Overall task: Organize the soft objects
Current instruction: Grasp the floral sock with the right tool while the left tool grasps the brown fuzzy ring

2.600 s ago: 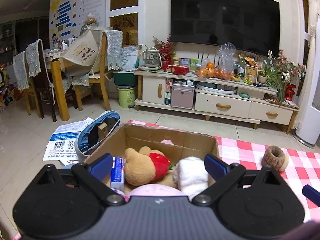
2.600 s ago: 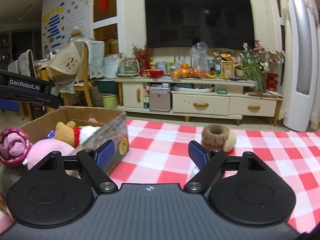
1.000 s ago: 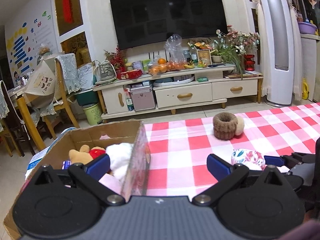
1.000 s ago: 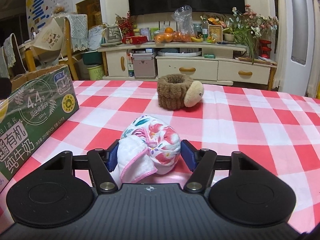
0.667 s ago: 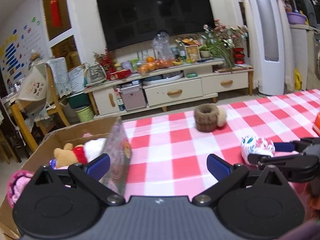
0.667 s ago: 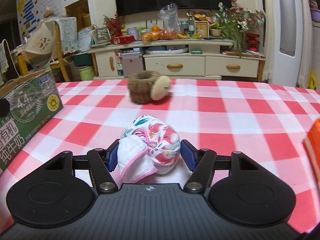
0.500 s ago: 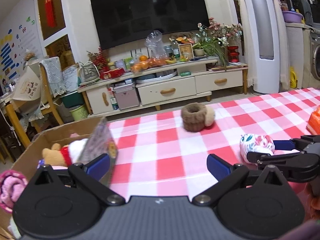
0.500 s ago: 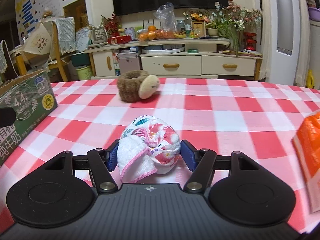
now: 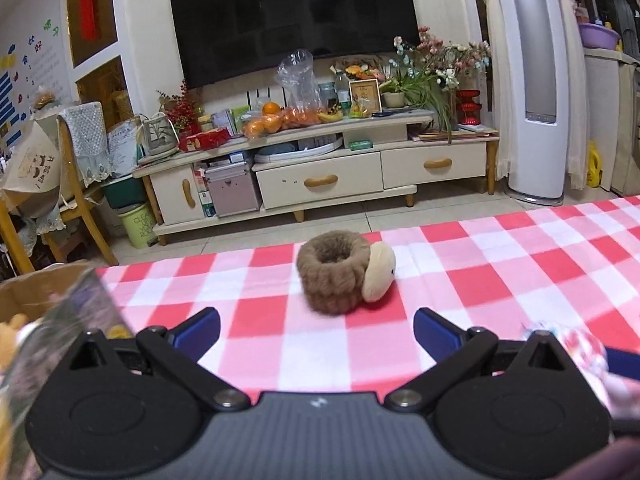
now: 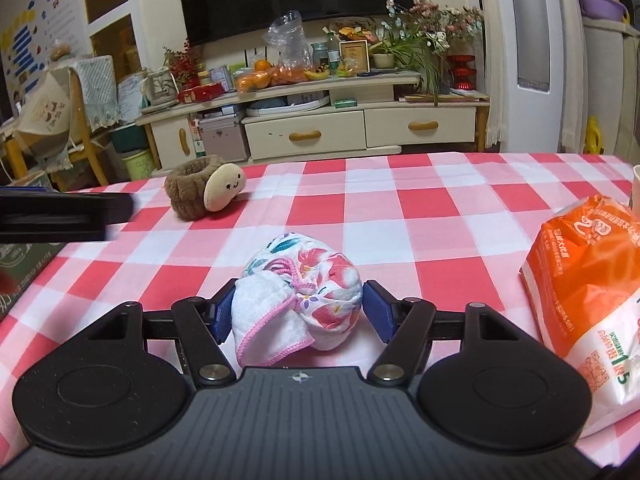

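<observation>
The right gripper (image 10: 297, 312) is loosening around the flowery cloth bundle (image 10: 301, 300) in the middle of the checked tablecloth (image 10: 400, 208). The left gripper (image 9: 316, 330) is gaping, empty. Grab the bundle's fat middle before lifting.

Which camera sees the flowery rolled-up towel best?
The right wrist view. There the flowery towel sits whole and sharp between the right gripper's fingers. The left wrist view catches only a blurry bit of it at the right edge.
</observation>
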`<state>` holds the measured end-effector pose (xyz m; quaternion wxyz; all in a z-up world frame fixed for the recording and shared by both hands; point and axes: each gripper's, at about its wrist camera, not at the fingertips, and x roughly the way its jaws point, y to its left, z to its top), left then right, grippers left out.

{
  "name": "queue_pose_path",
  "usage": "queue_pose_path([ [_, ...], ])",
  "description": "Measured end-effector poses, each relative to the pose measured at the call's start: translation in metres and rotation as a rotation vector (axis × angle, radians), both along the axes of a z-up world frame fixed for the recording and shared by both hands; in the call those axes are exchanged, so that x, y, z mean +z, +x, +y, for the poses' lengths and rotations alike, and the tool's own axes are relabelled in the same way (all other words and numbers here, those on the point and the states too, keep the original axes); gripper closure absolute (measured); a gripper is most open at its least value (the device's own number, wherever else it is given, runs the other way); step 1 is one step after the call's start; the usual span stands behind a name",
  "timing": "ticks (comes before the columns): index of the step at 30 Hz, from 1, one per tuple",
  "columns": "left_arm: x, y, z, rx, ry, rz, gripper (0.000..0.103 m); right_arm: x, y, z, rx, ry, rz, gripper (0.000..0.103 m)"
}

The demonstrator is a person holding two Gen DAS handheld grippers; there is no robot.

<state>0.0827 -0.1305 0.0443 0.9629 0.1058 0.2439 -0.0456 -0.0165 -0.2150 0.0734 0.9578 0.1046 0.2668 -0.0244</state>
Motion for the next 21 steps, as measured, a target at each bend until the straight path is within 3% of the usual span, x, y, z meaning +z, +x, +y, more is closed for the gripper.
queue_pose_path([
  [9, -0.014, 0.058, -0.021, -0.008, 0.036, -0.016, 0.001, -0.006, 0.014, -0.002, 0.010, 0.017, 0.027, 0.011],
  [21, -0.032, 0.088, -0.033, -0.032, 0.055, 0.041, 0.002, -0.010, 0.023, 0.000, 0.019, 0.001, 0.034, 0.009],
])
